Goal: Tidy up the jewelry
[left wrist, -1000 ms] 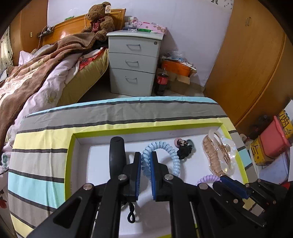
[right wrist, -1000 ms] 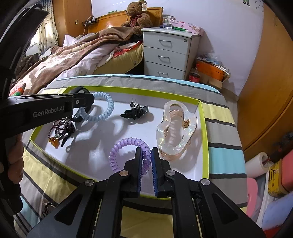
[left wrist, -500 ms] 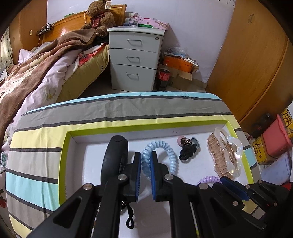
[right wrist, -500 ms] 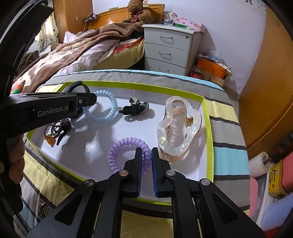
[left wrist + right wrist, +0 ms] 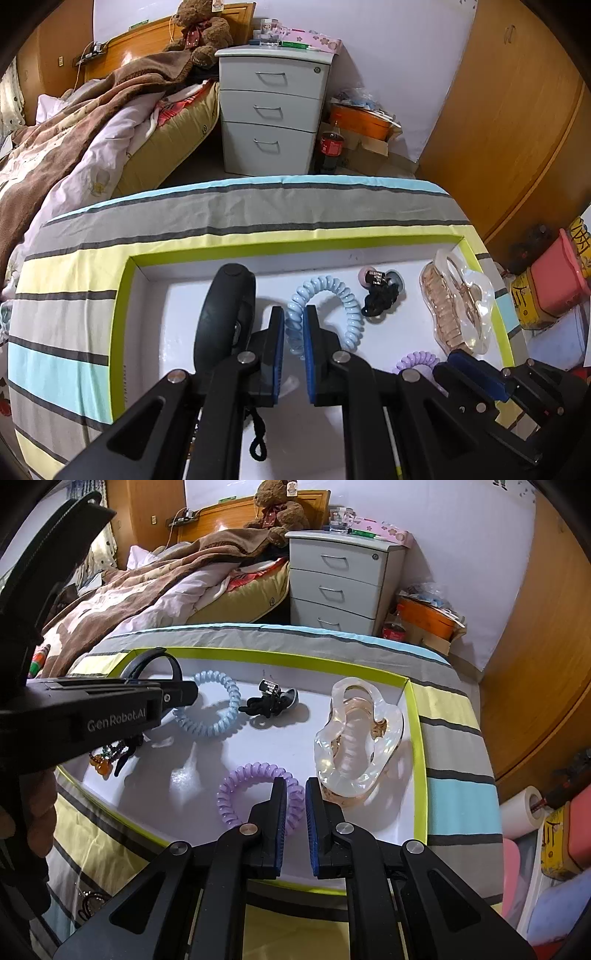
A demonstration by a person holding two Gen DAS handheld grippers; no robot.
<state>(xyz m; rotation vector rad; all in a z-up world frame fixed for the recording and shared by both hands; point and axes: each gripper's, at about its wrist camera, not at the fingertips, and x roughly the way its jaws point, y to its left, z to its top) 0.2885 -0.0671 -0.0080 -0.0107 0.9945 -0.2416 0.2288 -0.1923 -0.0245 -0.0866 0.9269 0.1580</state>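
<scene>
Blue coil tie [image 5: 325, 310]; lilac coil tie [image 5: 255, 794]; lime-rimmed white tray [image 5: 288, 655]; striped cloth [image 5: 236, 210].

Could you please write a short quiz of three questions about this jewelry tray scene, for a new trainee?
1. True or false: the left gripper is closed on the blue spiral hair tie.
2. Which item lies nearest the right gripper? A) black headband B) purple spiral hair tie C) black hair tie with charms
3. Fill in: the clear hair claw clip lies near the tray's ____ edge in the right wrist view.

Key: 1 true; 2 B; 3 right.
</scene>
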